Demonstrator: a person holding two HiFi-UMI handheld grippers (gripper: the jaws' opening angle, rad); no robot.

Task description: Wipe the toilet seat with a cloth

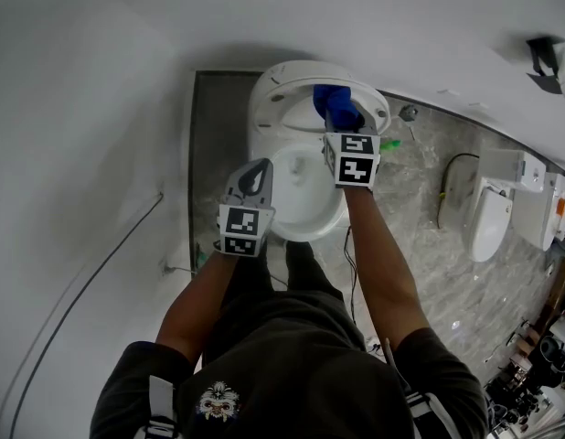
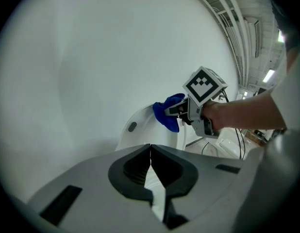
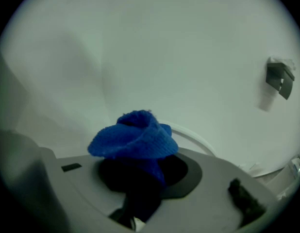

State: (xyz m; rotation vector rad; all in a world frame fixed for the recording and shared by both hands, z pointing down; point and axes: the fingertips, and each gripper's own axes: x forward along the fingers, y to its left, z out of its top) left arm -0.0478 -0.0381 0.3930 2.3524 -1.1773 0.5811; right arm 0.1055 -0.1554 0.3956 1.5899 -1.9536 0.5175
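A white toilet point(image 1: 305, 210) stands against the wall with its seat and lid point(image 1: 281, 94) raised. My right gripper point(image 1: 345, 119) is shut on a bunched blue cloth point(image 1: 332, 101), which is against the upper right of the raised seat. In the right gripper view the cloth point(image 3: 135, 139) fills the jaws, with the seat's curved rim point(image 3: 194, 138) just behind. My left gripper point(image 1: 256, 170) hangs shut and empty over the bowl's left rim. The left gripper view shows its jaws point(image 2: 151, 149) closed together, with the cloth point(image 2: 167, 113) and the right gripper point(image 2: 182, 109) ahead.
Grey tiled floor point(image 1: 420, 236) lies to the right, with two more white toilet units point(image 1: 491, 218) and a dark cable point(image 1: 444, 186). White walls enclose the left and back. A thin hose point(image 1: 90, 273) runs along the left. A dark bracket point(image 1: 544, 58) is fixed to the wall.
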